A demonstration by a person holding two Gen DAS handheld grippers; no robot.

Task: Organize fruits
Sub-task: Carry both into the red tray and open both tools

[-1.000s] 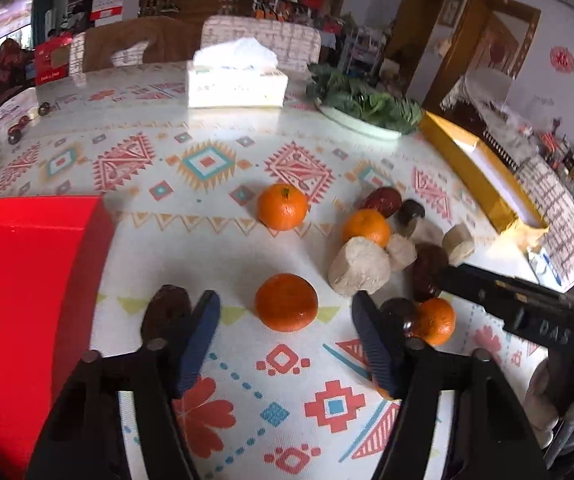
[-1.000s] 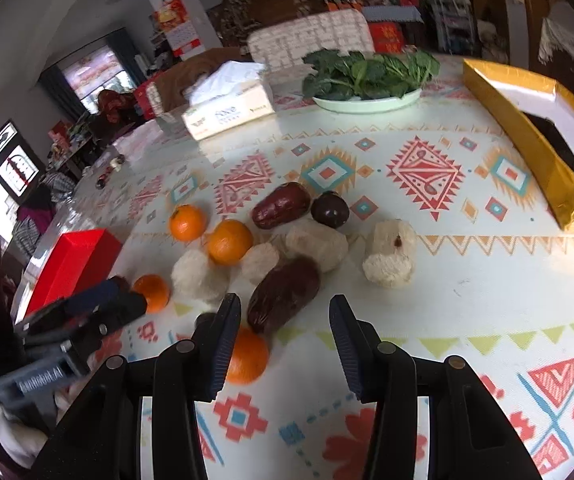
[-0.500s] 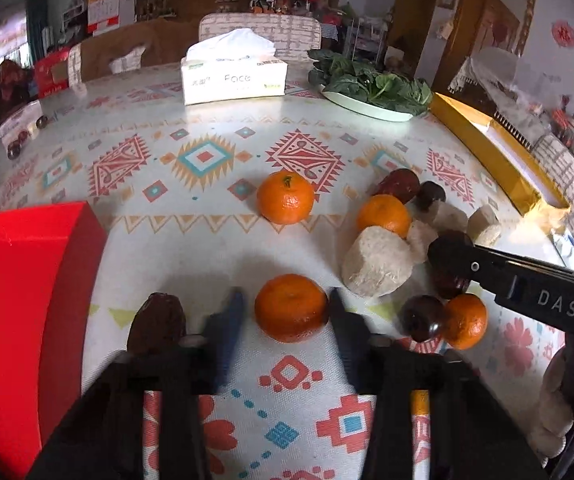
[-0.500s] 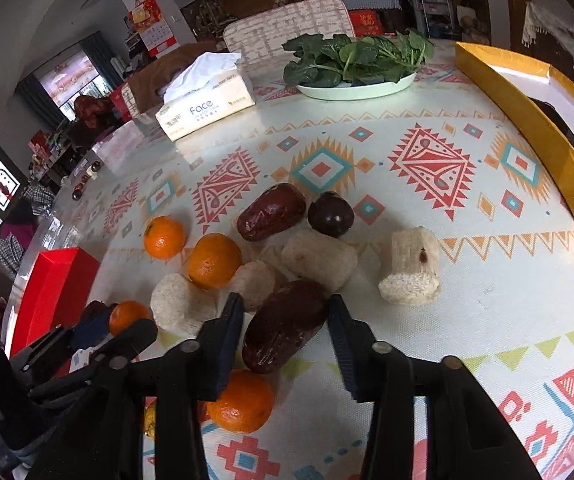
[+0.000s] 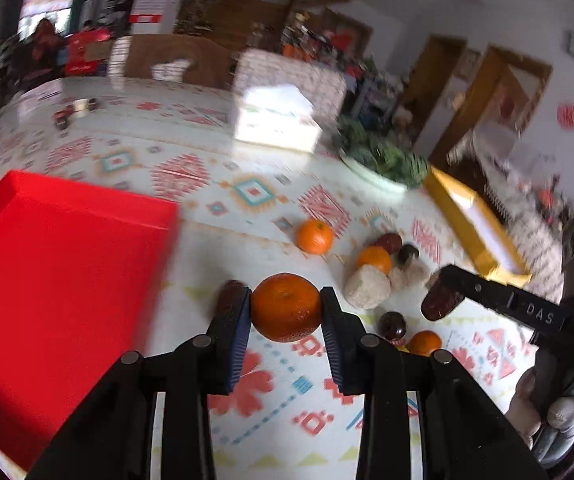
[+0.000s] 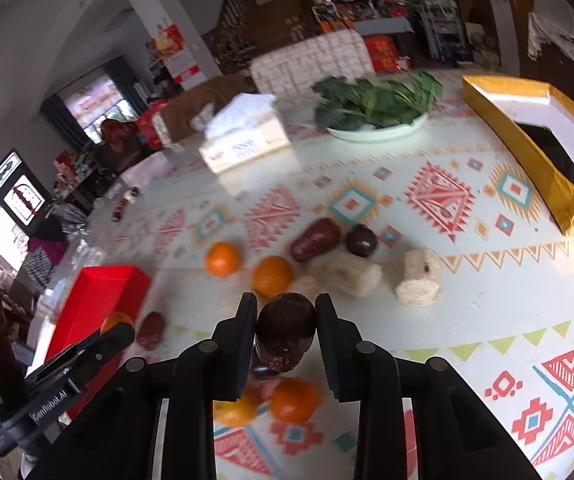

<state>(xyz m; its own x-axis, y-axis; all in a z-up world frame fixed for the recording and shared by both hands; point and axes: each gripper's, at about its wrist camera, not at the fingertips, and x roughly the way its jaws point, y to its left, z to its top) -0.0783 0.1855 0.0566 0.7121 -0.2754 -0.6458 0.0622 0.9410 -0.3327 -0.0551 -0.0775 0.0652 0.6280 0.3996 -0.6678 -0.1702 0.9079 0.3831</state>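
My left gripper (image 5: 285, 310) is shut on an orange mandarin (image 5: 285, 307) and holds it above the patterned table, right of the red tray (image 5: 59, 264). My right gripper (image 6: 285, 322) is shut on a dark brown date (image 6: 285, 336) and holds it above the table; it also shows in the left wrist view (image 5: 441, 300). More mandarins (image 6: 223, 259), dates (image 6: 315, 239) and pale root pieces (image 6: 419, 278) lie in a loose cluster on the table. One date (image 5: 229, 296) lies just behind my left finger.
A gold box (image 6: 535, 140) stands at the right edge. A plate of greens (image 6: 375, 108) and a tissue box (image 6: 247, 136) stand at the back. Two mandarins (image 6: 293, 400) lie under my right gripper.
Both grippers closed, the left on the mandarin and the right on the date, and both lifted their fruit off the table. The left view has swung toward the red tray.
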